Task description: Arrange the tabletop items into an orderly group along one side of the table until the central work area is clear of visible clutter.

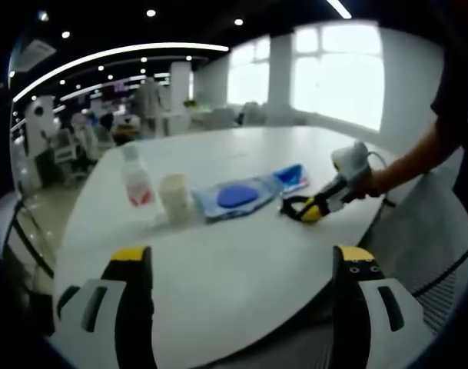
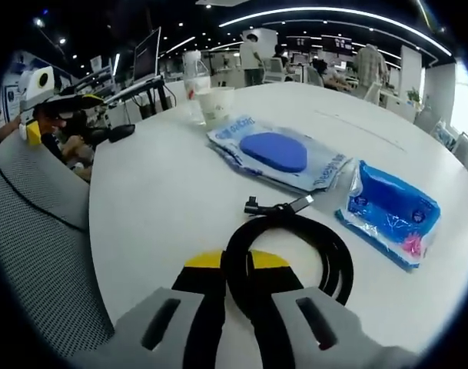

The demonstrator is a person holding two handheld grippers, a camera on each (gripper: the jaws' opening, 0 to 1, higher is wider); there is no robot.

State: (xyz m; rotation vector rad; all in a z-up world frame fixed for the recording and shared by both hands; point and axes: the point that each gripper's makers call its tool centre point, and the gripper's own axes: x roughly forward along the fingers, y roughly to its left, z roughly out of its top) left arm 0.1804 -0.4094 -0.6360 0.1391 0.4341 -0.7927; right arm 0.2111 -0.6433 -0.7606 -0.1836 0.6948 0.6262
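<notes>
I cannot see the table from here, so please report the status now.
Right gripper shut on black cable. Left gripper open, empty. Bottle, cup, two blue packets on the table.

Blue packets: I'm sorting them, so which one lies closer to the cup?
The larger flat packet with the blue oval showing through, its far end near the cup. The smaller bright blue packet lies farther off, beside the coiled cable.

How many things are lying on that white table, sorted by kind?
Bottle: 1
Paper cup: 1
Blue plastic packets: 2
Black coiled cable, held in the right gripper: 1
Total: 5
</notes>
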